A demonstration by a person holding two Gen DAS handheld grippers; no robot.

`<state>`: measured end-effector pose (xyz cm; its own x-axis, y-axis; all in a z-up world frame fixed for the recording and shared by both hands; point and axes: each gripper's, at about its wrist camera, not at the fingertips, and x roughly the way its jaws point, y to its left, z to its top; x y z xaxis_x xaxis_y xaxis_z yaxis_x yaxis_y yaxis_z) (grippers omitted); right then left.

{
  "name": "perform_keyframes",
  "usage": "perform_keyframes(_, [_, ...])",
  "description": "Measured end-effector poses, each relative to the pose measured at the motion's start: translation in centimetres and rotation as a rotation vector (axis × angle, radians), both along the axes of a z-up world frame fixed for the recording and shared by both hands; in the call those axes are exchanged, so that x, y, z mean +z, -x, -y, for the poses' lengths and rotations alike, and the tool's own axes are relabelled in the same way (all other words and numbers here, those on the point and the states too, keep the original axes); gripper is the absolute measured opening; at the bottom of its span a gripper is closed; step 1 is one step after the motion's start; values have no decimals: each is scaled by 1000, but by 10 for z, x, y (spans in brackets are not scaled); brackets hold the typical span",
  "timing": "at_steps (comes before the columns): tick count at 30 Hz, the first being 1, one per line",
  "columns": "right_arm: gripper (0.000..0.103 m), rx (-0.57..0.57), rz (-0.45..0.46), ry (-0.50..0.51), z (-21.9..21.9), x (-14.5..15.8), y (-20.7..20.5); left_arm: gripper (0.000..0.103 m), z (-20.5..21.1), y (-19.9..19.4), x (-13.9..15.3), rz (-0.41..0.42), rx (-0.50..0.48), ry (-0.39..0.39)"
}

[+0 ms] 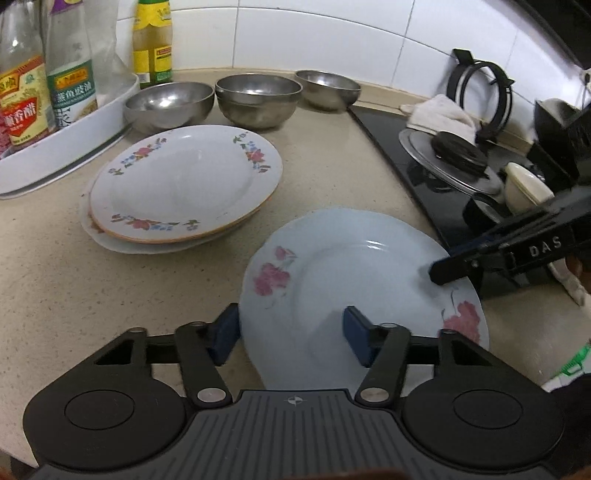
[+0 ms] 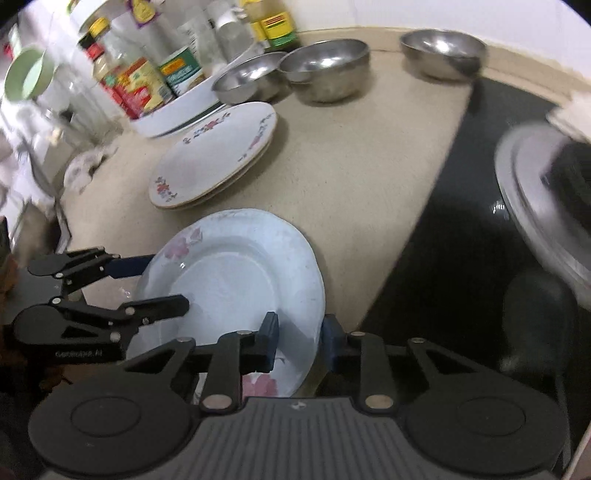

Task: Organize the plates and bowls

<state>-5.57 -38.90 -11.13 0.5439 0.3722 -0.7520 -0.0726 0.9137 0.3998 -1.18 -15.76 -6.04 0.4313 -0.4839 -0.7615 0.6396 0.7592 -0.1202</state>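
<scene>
The pale blue plate (image 1: 354,280) with pink flowers lies nearest, tilted above the speckled bench (image 1: 74,288) beside the black stove top (image 1: 417,177). The left tool (image 1: 291,334) straddles the plate's near rim: one blue pad (image 1: 226,334) sits outside and just under the edge, the other pad (image 1: 356,334) stands over the plate's well, and the fingers are still apart, not pressing. The right tool (image 2: 300,343) has its fingers drawn close on the plate's right rim, one pad (image 2: 269,341) on the inner face and one (image 2: 332,343) on the outer, clamped on the edge. In the left wrist view that right tool comes in from the right, its tip on the plate's rim.

Further back, to the left, sits a stack of plates (image 1: 184,184) with flower borders, flat on the bench. Behind the stack stand three steel bowls (image 1: 255,96) in a row, the left two close together, the third a little apart. A white tray (image 1: 70,147) holding sauce bottles (image 1: 26,99) is at far left, against the tiled wall (image 1: 295,33). On the stove lies a metal lid (image 1: 447,158).
</scene>
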Motion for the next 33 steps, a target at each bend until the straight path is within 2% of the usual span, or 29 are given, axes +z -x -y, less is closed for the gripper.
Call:
perform_keyframes(1, [25,-17,0,-23,1,-1,5,61,-3,-2,0,-3,-11,8])
perform_keyframes(3, [25,-28,17,-5,-6,-1,12,61,-3,-3,-1,6,-35,8])
perform_keyframes(7, [24,-139,15,0,-16,0,19,61,1,-5,0,26,-66,-6])
perform_keyframes(12, [21,-242,5,-103,-9,-4,29,54,-3,-13,4,11,-59,14])
perform_keyframes(25, [21,-274,40,-133,-9,12,34,54,-7,-15,24,55,-38,66])
perform_keyframes(33, [21,-238,86,-125,-17,24,10,54,-14,-33,32,75,26,85])
